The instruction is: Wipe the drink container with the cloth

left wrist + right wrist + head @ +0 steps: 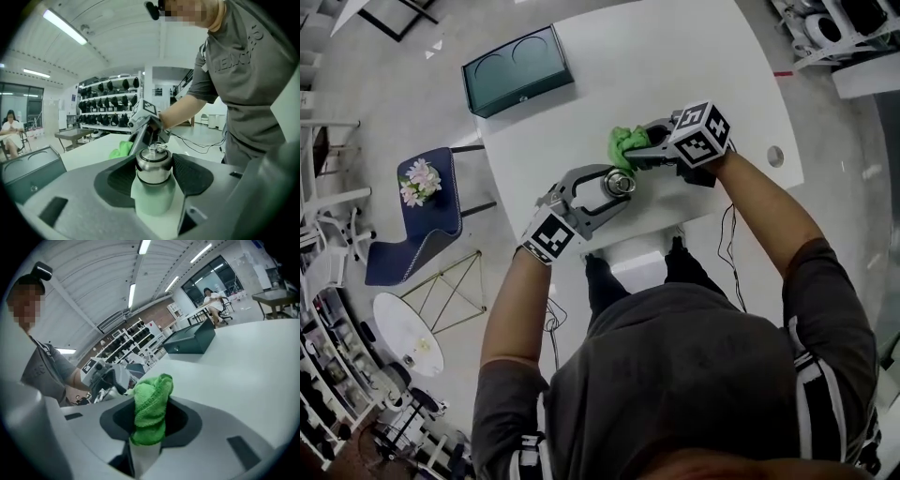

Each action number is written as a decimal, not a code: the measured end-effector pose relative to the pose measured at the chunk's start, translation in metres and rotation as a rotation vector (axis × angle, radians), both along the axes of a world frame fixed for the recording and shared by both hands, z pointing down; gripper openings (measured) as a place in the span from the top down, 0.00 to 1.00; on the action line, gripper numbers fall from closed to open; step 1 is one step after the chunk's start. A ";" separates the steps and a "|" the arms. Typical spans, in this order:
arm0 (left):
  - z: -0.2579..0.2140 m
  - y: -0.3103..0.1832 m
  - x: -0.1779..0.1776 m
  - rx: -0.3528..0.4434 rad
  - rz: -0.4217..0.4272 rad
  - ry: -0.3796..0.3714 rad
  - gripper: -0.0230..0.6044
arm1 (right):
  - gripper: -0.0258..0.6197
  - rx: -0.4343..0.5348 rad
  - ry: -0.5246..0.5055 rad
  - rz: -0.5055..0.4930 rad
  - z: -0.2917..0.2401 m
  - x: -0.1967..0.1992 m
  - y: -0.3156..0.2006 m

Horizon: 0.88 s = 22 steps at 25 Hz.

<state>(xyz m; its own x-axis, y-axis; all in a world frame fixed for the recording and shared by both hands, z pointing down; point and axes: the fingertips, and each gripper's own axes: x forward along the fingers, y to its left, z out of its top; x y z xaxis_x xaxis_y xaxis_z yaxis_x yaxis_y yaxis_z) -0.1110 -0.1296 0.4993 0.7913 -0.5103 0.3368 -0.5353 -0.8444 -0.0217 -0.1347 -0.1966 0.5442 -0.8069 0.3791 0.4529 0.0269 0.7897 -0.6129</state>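
The drink container (620,183), a pale green bottle with a steel cap and a ring on top, stands upright near the front edge of the white table (675,66). My left gripper (609,189) is shut on it, and in the left gripper view its dark pads (190,176) press the bottle (153,168) at the cap. My right gripper (636,156) is shut on a bunched green cloth (625,142), held just behind and right of the bottle. In the right gripper view the cloth (151,411) sticks up from the jaws. I cannot tell whether the cloth touches the bottle.
A dark teal box (517,70) with two round recesses sits at the table's far left. A blue chair (427,211) carrying flowers stands left of the table. A round grommet (775,156) lies near the table's right edge. The person's legs stand at the front edge.
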 end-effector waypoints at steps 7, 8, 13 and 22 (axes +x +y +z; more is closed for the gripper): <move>0.006 0.009 0.002 -0.024 0.245 -0.112 0.58 | 0.79 0.096 0.151 -0.020 0.040 0.002 0.004; 0.006 0.008 0.000 -0.031 0.273 -0.131 0.57 | 0.79 0.105 0.151 -0.005 0.039 0.003 0.005; 0.005 0.003 -0.012 -0.076 0.292 -0.206 0.46 | 0.78 0.117 0.143 0.065 0.038 0.015 0.006; -0.049 -0.015 -0.069 -0.305 -0.380 0.392 0.69 | 0.78 -0.013 -0.043 0.042 -0.022 -0.001 -0.007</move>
